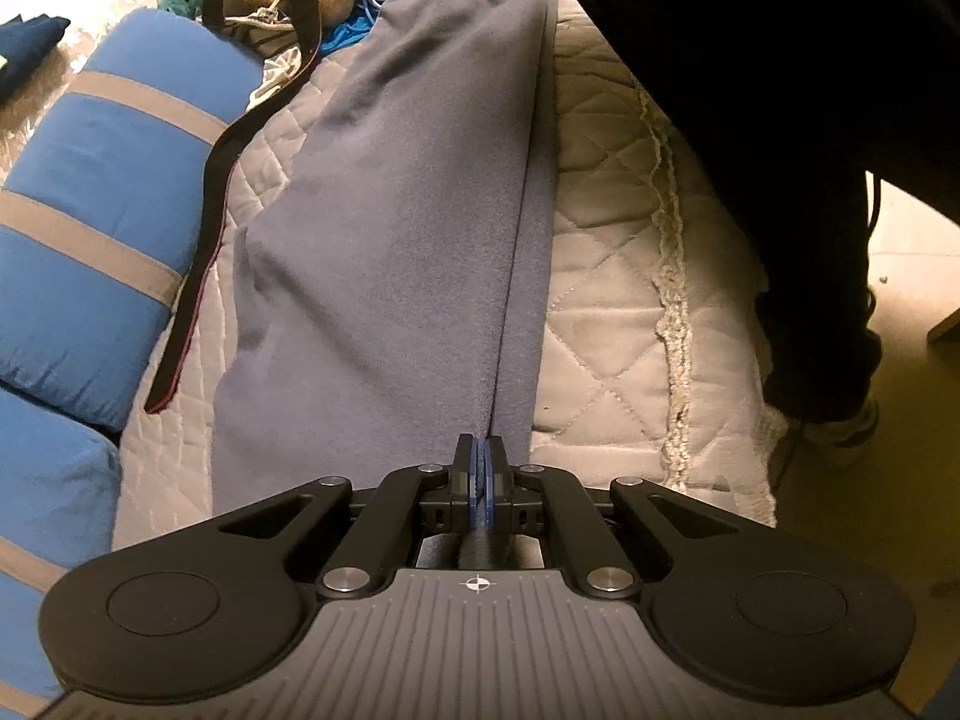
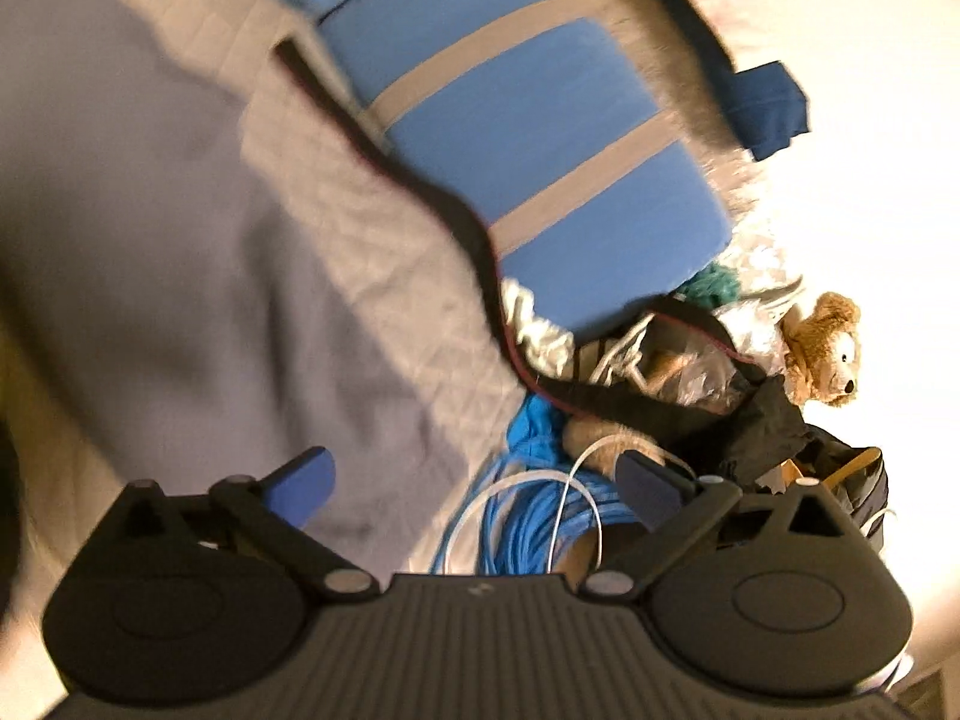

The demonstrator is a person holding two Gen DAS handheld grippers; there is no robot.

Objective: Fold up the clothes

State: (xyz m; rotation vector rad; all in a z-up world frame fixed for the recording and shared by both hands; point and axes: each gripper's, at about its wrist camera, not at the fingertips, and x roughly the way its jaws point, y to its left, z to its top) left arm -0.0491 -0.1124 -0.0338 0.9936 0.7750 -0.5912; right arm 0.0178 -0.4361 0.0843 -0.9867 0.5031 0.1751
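Grey trousers (image 1: 396,228) stretched lengthwise up the middle of the left wrist view, folded leg on leg over a quilted bedcover (image 1: 606,276), waistband toward the top of the frame; in the right wrist view, same trousers (image 2: 138,276) blurred across the left half. Left gripper (image 1: 482,468) pinched tight at bottom centre, blue pads meeting on the hem edge of the cloth; only a thin sliver of fabric caught there, so likely to slip out under any sharp tug. Right gripper (image 2: 474,480) spread wide at the bottom of its frame, nothing between the pads, poised over a coil of blue cable (image 2: 528,534) rather than over the garment.

Risks from here, as judgement: one-ended hold, so pulling the hem across could drag the whole length askew and skew the leg-on-leg alignment; far end free to bunch near the clutter at upper centre of the left view. Black strap (image 1: 198,276) lying just beside the trousers along their left edge, liable to be swept into the fold. Cable, white cord and teddy bear (image 2: 828,354) close to the open pads, easy to snag by mistake on the next reach; heavy blur in the right view, so exact clearance impossible to tell. Blue striped pillow (image 1: 102,192) at left crowding the working space.
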